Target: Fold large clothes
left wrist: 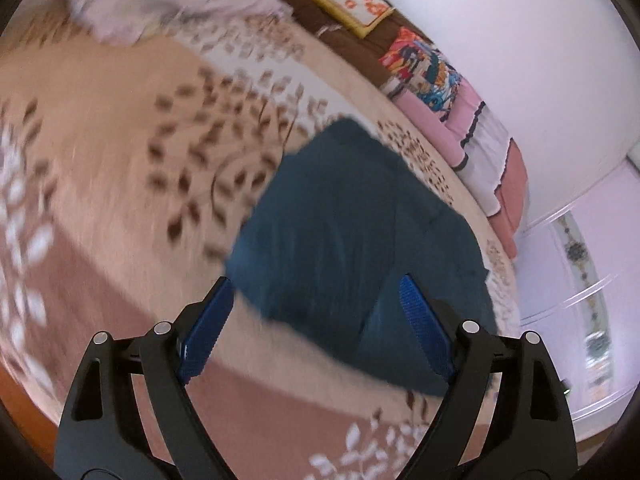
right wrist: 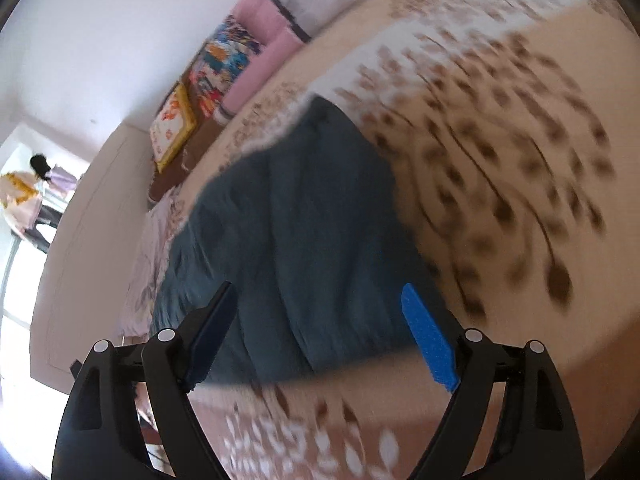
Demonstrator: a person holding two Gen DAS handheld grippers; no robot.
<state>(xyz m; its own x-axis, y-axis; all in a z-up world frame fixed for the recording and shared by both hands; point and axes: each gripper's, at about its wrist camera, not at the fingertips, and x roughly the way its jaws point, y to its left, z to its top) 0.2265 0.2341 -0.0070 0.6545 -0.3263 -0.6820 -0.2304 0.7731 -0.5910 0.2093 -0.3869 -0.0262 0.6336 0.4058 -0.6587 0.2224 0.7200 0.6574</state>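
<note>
A dark teal garment (left wrist: 352, 240) lies folded flat on the leaf-patterned bedspread (left wrist: 120, 128). My left gripper (left wrist: 318, 284) hovers over its near edge, jaws wide open, blue pads (left wrist: 208, 332) bare with nothing between them. In the right wrist view the same teal garment (right wrist: 296, 248) stretches away from the camera. My right gripper (right wrist: 320, 292) hangs above its near end, also wide open and empty, one blue pad (right wrist: 428, 340) lit by the sun. Both views are smeared by motion.
A pile of pale pink and white clothes (left wrist: 168, 0) lies at the far side of the bed. Pillows and cushions (left wrist: 432, 68) line the headboard by the white wall. A person (right wrist: 28, 196) stands in a doorway at the far left. The bed's near edge (right wrist: 300, 440) drops away below the grippers.
</note>
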